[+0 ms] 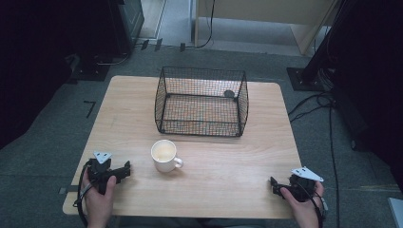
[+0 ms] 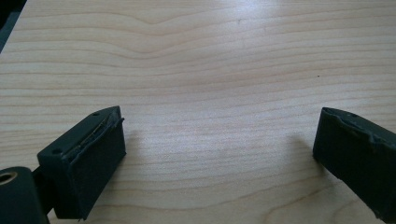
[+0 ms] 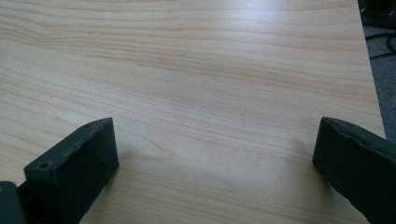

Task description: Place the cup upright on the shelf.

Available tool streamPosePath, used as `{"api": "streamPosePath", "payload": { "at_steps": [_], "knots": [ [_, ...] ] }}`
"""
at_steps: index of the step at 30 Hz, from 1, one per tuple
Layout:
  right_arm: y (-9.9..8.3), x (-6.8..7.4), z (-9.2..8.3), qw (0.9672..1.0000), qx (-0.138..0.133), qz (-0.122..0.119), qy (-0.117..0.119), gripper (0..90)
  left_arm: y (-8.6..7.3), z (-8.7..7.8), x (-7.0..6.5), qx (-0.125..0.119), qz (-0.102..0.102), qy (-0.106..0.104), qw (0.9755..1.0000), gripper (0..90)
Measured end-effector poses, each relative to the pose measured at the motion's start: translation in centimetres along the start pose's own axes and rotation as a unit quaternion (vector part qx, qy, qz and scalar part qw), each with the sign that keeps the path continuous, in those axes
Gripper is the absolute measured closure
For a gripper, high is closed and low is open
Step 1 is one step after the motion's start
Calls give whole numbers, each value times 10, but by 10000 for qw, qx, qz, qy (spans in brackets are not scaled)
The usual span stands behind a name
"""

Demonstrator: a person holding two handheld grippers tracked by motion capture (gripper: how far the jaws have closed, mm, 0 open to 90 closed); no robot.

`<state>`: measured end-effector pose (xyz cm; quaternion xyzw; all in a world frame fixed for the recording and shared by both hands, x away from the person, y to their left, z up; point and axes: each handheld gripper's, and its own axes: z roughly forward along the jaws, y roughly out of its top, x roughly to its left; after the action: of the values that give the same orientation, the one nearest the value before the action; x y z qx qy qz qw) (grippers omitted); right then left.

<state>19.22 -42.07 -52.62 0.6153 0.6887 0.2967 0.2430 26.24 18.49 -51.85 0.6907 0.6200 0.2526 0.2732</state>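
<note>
Wooden table point(image 1: 228, 166) underneath both grippers, grain running bare between the jaws in each gripper view. Wire basket point(image 1: 201, 101) at the far middle, well ahead of both grippers, open at the top, with a small dark round thing point(image 1: 229, 93) near its far right corner, too small to identify. White mug point(image 1: 164, 156) upright just to the right of the left gripper point(image 1: 124, 170) and slightly ahead of it, handle turned toward the right gripper point(image 1: 274, 183), well apart from that one. Inside pale; whether anything is in it, cannot tell.

Left gripper low near the near-left table edge, held in a hand point(image 1: 99, 199), jaws set wide apart with nothing between them. Right gripper low near the near-right corner, likewise spread wide and holding nothing.

Likely the very start: resting, nothing grasped, mug untouched. Probably a mug-into-basket job. Next move, by this reading: swinging the left gripper right and forward to bracket the mug's wall or rim, closing firmly, then lifting clear over the basket's near wall.
</note>
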Motion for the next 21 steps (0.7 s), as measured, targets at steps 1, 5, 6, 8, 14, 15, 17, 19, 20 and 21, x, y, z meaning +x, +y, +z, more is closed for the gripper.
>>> {"api": "streamPosePath", "payload": {
  "at_steps": [1,5,6,8,14,15,17,19,20,21],
  "knots": [
    [0,1,0,10000,-20,8,5,22,0,0,0,1,2,1,10000,24],
    [0,5,-5,9995,-260,134,67,122,0,0,0,3,3,2,10000,24],
    [1,7,-6,9995,-266,117,107,122,0,0,0,1,4,1,10000,24],
    [5,11,-9,9994,-286,65,155,124,0,0,0,3,4,2,10000,24],
    [21,25,-17,9986,-402,-183,291,128,0,0,0,0,3,1,10000,24],
    [25,29,-19,9983,-432,-237,322,128,0,0,0,4,5,2,10000,24],
    [31,34,-20,9977,-451,-309,395,129,0,0,0,3,5,2,10000,24],
    [36,39,-22,9971,-484,-383,437,129,0,0,0,1,4,1,10000,24],
    [38,41,-23,9968,-503,-412,455,130,0,0,0,3,4,2,10000,24],
    [40,44,-24,9967,-506,-420,472,130,0,0,0,3,4,2,10000,24]
  ]
}}
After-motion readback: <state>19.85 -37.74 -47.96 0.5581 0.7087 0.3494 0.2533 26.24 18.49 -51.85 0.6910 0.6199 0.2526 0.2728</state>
